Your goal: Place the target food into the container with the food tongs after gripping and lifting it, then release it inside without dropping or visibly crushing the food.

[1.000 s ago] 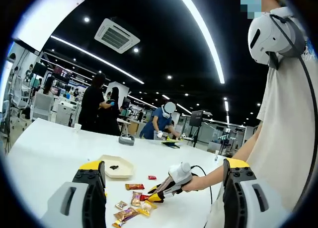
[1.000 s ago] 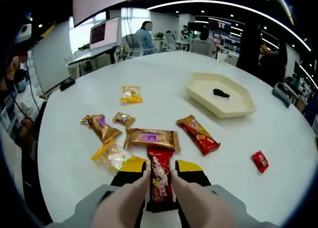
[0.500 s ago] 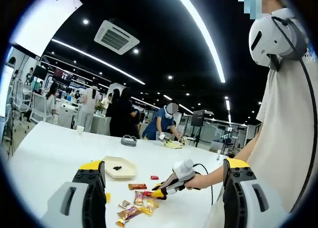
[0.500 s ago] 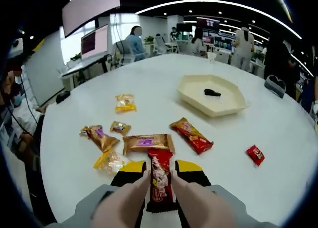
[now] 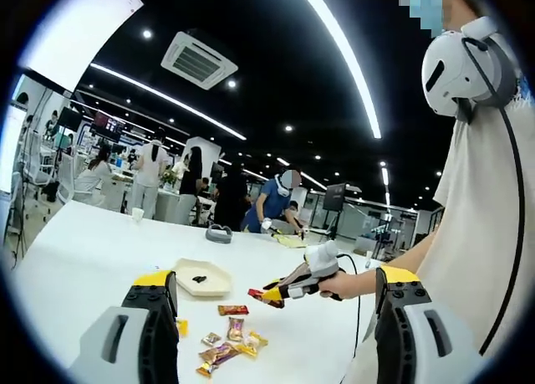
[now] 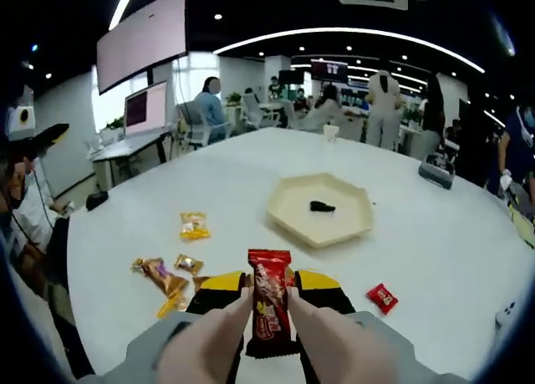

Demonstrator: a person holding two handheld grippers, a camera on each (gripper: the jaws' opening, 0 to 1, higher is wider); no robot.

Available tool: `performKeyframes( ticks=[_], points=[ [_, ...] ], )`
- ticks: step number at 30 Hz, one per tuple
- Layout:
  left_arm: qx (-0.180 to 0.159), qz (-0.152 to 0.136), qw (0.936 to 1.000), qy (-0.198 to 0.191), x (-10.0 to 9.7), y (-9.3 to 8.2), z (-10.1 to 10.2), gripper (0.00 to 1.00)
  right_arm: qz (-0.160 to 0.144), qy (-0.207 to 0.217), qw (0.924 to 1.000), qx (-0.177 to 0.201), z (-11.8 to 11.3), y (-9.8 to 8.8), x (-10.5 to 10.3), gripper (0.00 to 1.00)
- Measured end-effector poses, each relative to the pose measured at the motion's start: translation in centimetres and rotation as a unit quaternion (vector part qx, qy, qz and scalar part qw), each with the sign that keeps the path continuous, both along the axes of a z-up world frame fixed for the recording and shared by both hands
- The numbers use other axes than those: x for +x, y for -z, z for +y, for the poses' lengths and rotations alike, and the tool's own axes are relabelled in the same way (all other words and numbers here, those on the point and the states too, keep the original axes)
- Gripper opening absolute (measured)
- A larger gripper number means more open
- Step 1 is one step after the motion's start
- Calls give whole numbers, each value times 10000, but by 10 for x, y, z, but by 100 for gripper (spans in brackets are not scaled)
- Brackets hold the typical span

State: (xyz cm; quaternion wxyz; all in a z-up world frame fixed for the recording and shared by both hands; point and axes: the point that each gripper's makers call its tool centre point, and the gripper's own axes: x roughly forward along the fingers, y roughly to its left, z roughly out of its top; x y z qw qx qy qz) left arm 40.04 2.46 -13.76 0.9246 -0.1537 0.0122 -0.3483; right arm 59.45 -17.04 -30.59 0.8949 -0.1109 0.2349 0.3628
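My right gripper [image 6: 269, 289] is shut on a red snack bar [image 6: 269, 304], which stands upright between the jaws, lifted well above the white table [image 6: 443, 250]. Beyond it lies the cream hexagonal tray [image 6: 288, 222] with one small dark piece [image 6: 321, 206] inside. In the left gripper view the right gripper [image 5: 292, 287], held by a person's hand, hangs in the air with the red bar [image 5: 261, 294] at its tip, to the right of the tray [image 5: 219, 277]. My left gripper [image 5: 276, 277] is held wide open with nothing between its jaws.
Loose packets lie on the table: a yellow one [image 6: 195, 226], gold ones [image 6: 159, 275] near my jaws, a small red one [image 6: 384, 297] at the right. In the left gripper view a red wrapper [image 5: 232, 310] lies beside several packets [image 5: 230, 344]. People stand at desks beyond the table.
My right gripper has risen with the red bar still held; the table and packets now look farther below. In the left gripper view it has moved up and away from the packets.
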Motion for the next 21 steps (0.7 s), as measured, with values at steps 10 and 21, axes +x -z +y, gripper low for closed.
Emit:
performKeyframes(
  ticks=[10, 21],
  points=[
    [-183, 1, 9998, -60, -2, 1, -5, 99, -252, -180, 9995, 6, 7, -31, -3, 22],
    [-107, 63, 9997, -196, 4, 5, -6, 99, -598, -352, 9976, -39, 9, -77, -2, 22]
  ],
)
